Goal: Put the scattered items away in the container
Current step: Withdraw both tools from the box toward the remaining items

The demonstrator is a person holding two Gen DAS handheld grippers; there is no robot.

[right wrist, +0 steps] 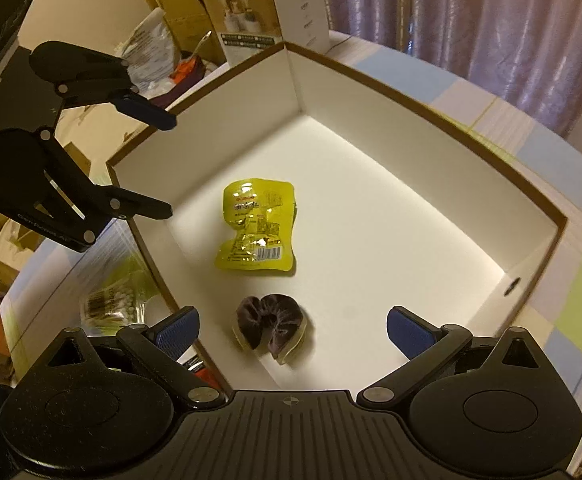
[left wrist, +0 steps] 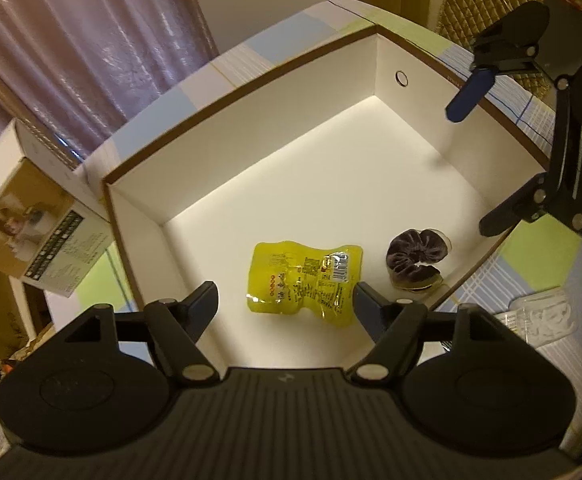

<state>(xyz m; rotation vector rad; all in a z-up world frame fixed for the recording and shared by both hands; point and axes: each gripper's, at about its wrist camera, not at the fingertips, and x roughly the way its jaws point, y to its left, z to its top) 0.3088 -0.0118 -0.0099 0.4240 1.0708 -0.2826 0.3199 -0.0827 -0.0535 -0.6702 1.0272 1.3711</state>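
While both my grippers hang spread wide and empty over the shallow white cardboard box [left wrist: 387,64], left gripper [left wrist: 285,306], right gripper [right wrist: 293,330], I see the crumpled yellow foil pouch [right wrist: 257,226] with its barcode, print unreadable, lying inside near the dark purple velvet scrunchie [right wrist: 271,324].

Left gripper [left wrist: 285,306] is sitting wide open, nothing between the pads, fingers pointing down and forward. Right gripper [right wrist: 293,330] is also hanging spread wide and empty, pointing down likewise. In the left wrist view the right gripper is showing at the upper right, jaws apart, blue pad [left wrist: 467,94] facing inward. In the right wrist view the left gripper is showing at the upper left, likewise spread.
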